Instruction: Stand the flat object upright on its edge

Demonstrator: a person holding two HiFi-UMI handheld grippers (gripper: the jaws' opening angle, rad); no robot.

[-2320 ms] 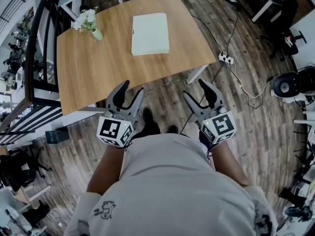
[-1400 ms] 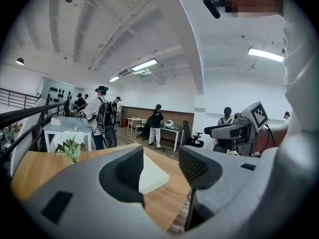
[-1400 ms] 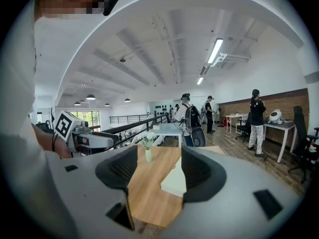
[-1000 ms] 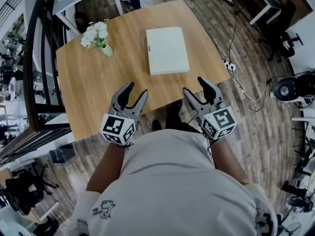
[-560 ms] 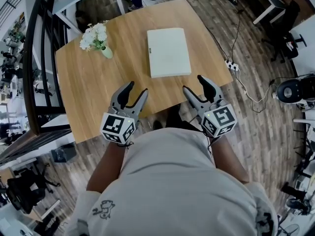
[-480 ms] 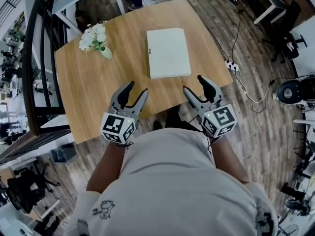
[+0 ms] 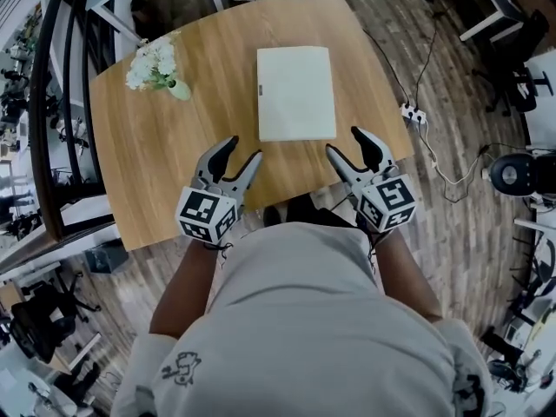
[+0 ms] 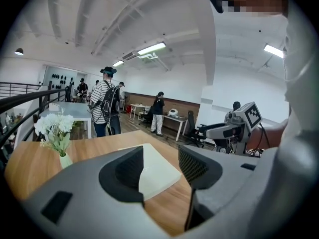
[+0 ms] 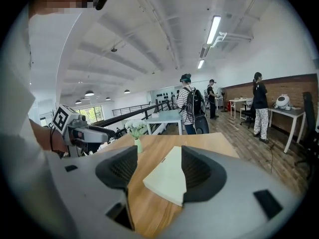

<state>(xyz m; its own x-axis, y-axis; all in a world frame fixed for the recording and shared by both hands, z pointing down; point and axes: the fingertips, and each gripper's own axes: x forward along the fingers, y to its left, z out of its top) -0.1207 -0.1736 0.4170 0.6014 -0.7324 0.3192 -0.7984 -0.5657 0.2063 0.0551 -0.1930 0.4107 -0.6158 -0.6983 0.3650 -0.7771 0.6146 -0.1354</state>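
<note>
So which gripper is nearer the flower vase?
Left. The left gripper is toward the person from the vase; the right gripper is farther right, past the flat white object.

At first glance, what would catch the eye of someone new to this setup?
A white book lies flat on the wooden table, untouched. Nearer the person, the left tool and right tool hover over its near edge, both open and empty. A vase of white flowers stands near the far left corner.
</note>
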